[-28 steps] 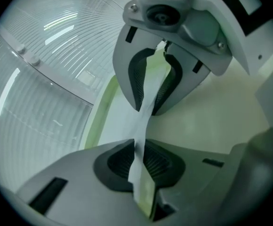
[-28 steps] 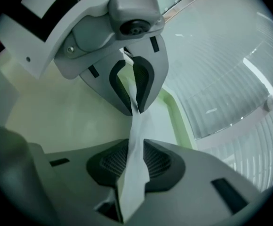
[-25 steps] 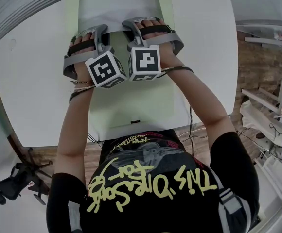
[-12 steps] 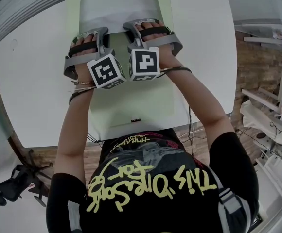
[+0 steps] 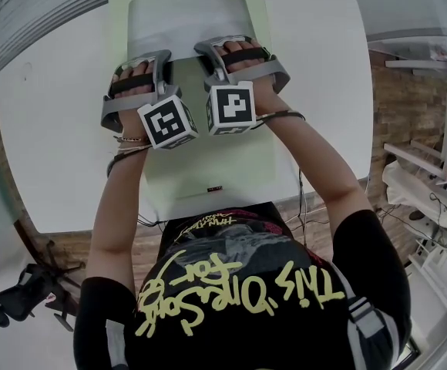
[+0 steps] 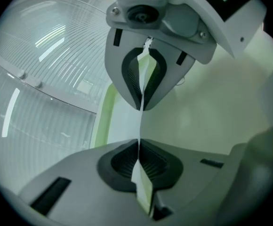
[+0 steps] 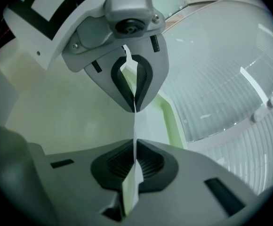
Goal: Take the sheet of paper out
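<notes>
A white sheet of paper point(image 5: 189, 18) lies on the far half of a pale green folder point(image 5: 208, 164) on the white table point(image 5: 54, 129). Both hand-held grippers sit side by side at the sheet's near edge. My left gripper point(image 5: 162, 51) is shut on that edge; in the left gripper view the sheet point(image 6: 146, 74) runs edge-on between the pressed pads of the gripper point(image 6: 140, 126). My right gripper point(image 5: 210, 48) is shut on it too, and the right gripper view shows the thin sheet point(image 7: 129, 74) pinched at the gripper point(image 7: 135, 126). The marker cubes and hands hide the grip points from above.
The table's near edge runs just in front of the person's body. A black chair base point(image 5: 15, 299) stands on the floor at lower left. White shelving point(image 5: 424, 183) is at the right. A ribbed translucent panel point(image 6: 42, 79) lies beyond the table's far edge.
Both hands and their marker cubes have shifted slightly nearer to the person. The sheet's far edge sits a little nearer too.
</notes>
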`<state>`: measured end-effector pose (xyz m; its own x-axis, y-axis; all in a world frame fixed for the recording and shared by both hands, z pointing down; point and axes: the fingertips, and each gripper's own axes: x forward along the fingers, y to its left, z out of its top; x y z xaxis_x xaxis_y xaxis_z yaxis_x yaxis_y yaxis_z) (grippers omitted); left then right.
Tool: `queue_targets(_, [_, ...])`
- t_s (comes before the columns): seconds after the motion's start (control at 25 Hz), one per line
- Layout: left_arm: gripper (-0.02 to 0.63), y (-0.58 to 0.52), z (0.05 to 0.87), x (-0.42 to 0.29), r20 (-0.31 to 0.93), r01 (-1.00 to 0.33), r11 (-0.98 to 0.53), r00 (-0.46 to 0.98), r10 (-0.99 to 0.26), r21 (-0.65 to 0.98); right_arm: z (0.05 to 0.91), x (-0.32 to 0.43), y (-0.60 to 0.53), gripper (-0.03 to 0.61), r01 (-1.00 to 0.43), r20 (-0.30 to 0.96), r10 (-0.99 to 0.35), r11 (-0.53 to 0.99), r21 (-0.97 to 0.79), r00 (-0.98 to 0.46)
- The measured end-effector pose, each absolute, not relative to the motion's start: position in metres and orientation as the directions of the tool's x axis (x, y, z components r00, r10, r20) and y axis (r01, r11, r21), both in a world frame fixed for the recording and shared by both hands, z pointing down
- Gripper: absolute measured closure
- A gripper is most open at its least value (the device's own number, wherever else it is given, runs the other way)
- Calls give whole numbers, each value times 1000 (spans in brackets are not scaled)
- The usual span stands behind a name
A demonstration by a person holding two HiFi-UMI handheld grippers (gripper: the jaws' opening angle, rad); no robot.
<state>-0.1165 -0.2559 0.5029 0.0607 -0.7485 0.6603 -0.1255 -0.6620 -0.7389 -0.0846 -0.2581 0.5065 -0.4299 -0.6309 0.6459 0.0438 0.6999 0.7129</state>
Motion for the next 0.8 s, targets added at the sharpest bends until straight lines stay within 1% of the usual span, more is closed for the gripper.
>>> queue_targets(0.28, [607, -244, 497, -117, 649, -159, -650, 66, -758, -743, 499, -84, -247, 569, 40, 637, -635, 694, 719, -438])
queue_targets(0.8, [607, -224, 494, -111, 652, -172, -654, 71, -755, -737, 497, -78, -226, 569, -4, 639, -634, 711, 703, -437])
